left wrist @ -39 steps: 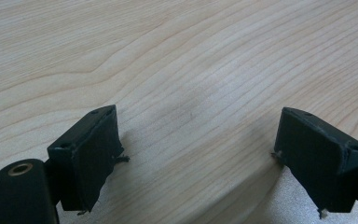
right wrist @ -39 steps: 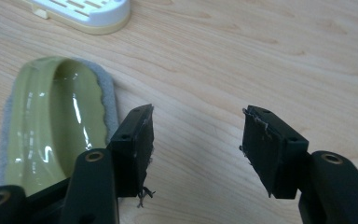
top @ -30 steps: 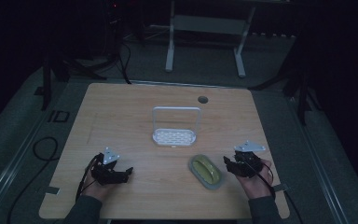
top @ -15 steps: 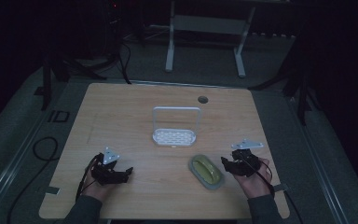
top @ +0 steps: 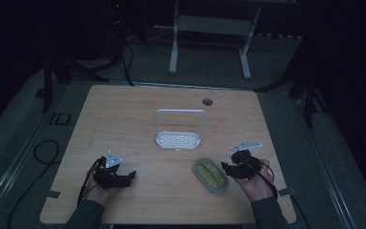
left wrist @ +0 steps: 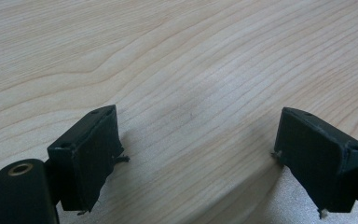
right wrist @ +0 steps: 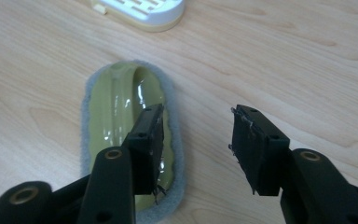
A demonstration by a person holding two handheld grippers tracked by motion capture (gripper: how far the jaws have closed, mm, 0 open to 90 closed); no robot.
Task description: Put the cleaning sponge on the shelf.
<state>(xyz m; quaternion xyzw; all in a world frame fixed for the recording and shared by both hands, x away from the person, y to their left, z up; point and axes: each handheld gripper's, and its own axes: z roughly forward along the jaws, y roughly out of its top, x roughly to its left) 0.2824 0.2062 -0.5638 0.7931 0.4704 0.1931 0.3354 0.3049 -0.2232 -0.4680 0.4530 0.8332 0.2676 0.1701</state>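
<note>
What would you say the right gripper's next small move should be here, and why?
Probably shift the right gripper sideways over the scrubbing pad and lower it. Its jaws, which have just been closing, have nothing between them: one hangs over the pad's near edge, the other over bare table. The white holder stands close behind.

A light wooden table (top: pixel 138 114) with a round cable hole (top: pixel 207 101) stands on grey floor (top: pixel 209 67) in a dim room, a white metal frame (top: pixel 209 26) behind it against darkness.
</note>
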